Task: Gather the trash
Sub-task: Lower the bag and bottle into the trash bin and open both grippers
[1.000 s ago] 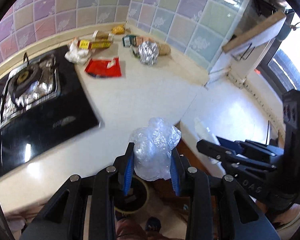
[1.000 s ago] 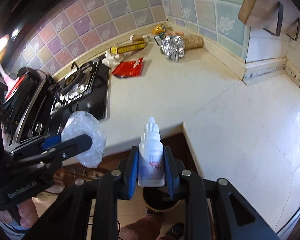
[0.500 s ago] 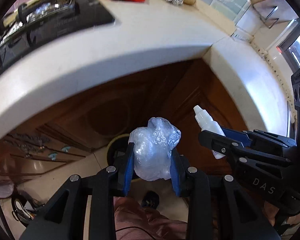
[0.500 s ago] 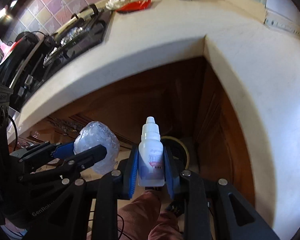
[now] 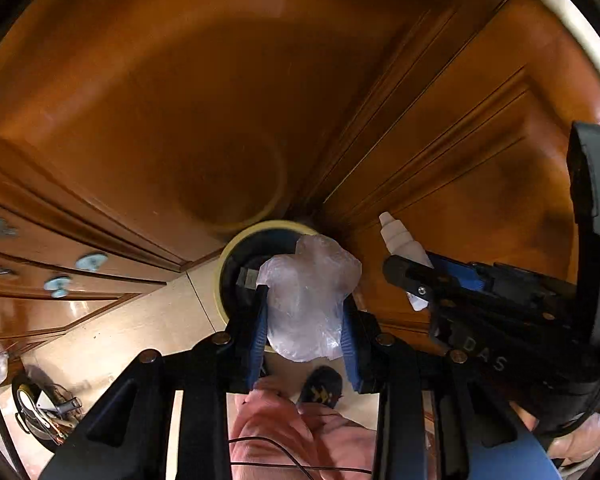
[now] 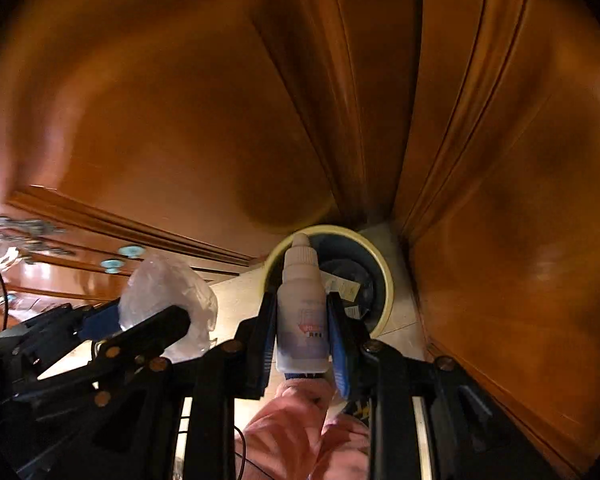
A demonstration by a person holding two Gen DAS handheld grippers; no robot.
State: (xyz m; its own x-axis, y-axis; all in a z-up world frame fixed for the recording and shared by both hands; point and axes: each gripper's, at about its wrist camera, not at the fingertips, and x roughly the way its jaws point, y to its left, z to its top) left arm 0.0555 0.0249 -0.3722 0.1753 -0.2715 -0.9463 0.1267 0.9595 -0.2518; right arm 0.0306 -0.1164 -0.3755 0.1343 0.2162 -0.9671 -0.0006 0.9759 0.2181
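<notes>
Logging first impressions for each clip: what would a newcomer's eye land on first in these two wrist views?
Each gripper's load: the left gripper clamps a crumpled clear plastic wad, and the right gripper clamps a small white dropper bottle. Both point down at a yellow-rimmed trash bin on the floor in the corner where glossy brown cabinet doors meet, trash already inside it.

We read "DAS" on the right gripper point(image 5: 404, 276) body; the dropper bottle point(image 6: 302, 312) label print is too blurred.
</notes>
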